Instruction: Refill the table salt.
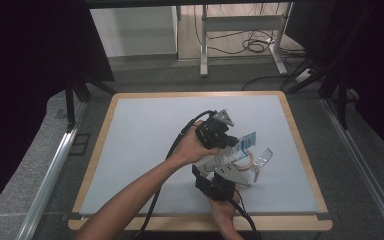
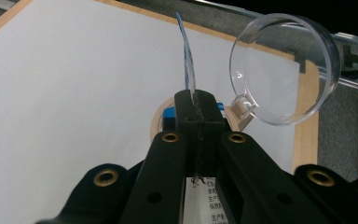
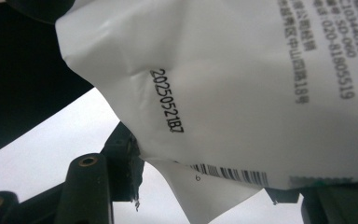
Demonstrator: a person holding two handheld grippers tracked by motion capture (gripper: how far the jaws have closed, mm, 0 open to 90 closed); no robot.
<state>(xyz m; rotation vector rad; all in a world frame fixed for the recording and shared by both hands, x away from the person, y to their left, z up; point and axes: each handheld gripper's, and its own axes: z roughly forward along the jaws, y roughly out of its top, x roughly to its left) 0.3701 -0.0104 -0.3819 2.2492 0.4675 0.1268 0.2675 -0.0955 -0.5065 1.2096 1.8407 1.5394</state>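
Where the right gripper's (image 1: 228, 167) pads meet the white pouch (image 1: 227, 156) is cut off; its jaws stand partly open around the pouch's lower end, barcode between them. The left gripper (image 2: 196, 105), clamped shut, pinches the pouch's blue-edged flat seal. The pouch hangs over the table (image 1: 145, 130), beside a clear cup (image 2: 284, 70), both forearms reaching in.
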